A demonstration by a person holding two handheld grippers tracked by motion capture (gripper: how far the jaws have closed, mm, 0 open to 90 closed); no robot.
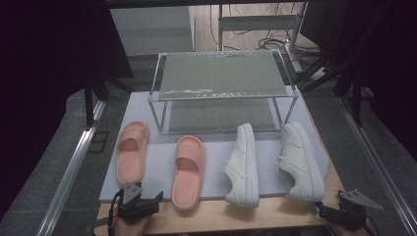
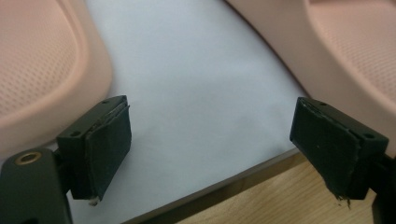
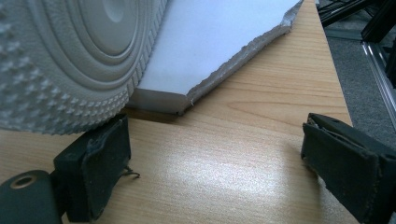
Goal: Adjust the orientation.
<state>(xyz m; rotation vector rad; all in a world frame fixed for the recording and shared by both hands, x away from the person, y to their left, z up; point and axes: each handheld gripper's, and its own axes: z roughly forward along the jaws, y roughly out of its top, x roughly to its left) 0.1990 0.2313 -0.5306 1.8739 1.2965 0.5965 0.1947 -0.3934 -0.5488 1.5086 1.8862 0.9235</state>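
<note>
The wooden counter (image 1: pixel 275 216) carries a pale foam mat (image 1: pixel 216 162), and at the back of that mat stands a clear two-level shoe rack (image 1: pixel 221 88), both its shelves bare, so I'd judge the footwear lined up in front is waiting to be lifted onto it. Four pieces sit in a row with toes toward the rack and heels toward the person, which puts the heels within easy reach: two white sneakers (image 1: pixel 273 162) on the right, one of them leaning on its side with the heel hanging over the mat's near edge, and two peach slides on the left. The left slide (image 1: pixel 132 152) and the right slide (image 1: pixel 189 169) are soft-looking, thick-soled moulded sandals with a broad strap and a dimpled footbed, well apart from each other with bare mat between. The left tool (image 1: pixel 146 204) rests low at the counter's near edge, pointed into that gap, its jaws spread wide and holding nothing; from its own camera a slide lies on either side of it. The right tool (image 1: pixel 328 210) sits at the near right corner, jaws likewise spread and empty, just beside the ridged sole (image 3: pixel 60 60) of the nearest sneaker.
</note>
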